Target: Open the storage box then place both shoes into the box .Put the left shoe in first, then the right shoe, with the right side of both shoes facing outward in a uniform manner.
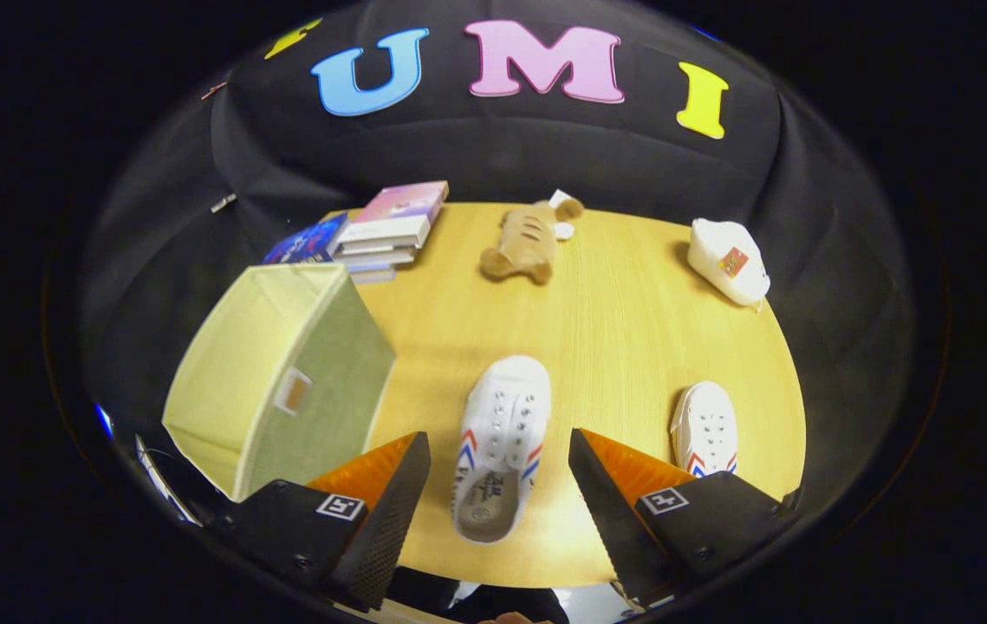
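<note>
Gripper view: looks down on a round wooden table [614, 347] from above its near edge.
Gripper [499, 472]: fingers spread wide apart, holding nothing, hovering over the near part of the table.
Near shoe [500, 446]: white canvas, red and blue chevrons on its sides, lying between the two fingers with its heel opening toward the camera and its toe pointing away; neither finger touches it as far as can be seen.
Second shoe [704, 428]: same white canvas type, just beyond the right finger, near the table's right edge, toe pointing away; its heel is hidden behind the finger.
Storage box [281, 381]: pale yellow-green fabric, beyond the left finger at the table's left edge, open at the top, a small tab on the side facing the shoes.
Stuffed toy [521, 244]: tan, lying in the far middle of the table.
Books [380, 234]: a stack at the far left, behind the box.
White pouch [727, 260]: at the far right edge, carrying a small coloured patch.
</note>
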Demonstrator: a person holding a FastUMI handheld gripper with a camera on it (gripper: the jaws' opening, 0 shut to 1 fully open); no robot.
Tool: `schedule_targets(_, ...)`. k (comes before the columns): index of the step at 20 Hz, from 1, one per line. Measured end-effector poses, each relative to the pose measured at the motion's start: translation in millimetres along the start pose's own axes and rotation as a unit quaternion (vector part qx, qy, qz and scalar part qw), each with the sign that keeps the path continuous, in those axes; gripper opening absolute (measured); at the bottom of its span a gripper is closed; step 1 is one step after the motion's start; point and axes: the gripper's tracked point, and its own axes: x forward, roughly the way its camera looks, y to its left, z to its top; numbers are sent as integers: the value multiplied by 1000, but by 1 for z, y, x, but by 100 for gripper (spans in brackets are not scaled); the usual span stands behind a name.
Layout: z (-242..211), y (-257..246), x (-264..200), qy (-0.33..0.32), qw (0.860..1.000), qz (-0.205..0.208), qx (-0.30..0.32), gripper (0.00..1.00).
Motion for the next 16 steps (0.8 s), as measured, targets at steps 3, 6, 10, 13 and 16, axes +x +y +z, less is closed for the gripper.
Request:
schedule_targets(3,-31,-16,26,36,999,-4,-5,99)
schedule_targets(6,-58,-29,53,77,997,-5,-5,99)
schedule_targets(10,-67,-33,77,101,995,8,16,99)
schedule_targets(13,-72,-22,87,117,992,43,26,90)
schedule_targets(16,-71,-12,89,117,990,70,29,65)
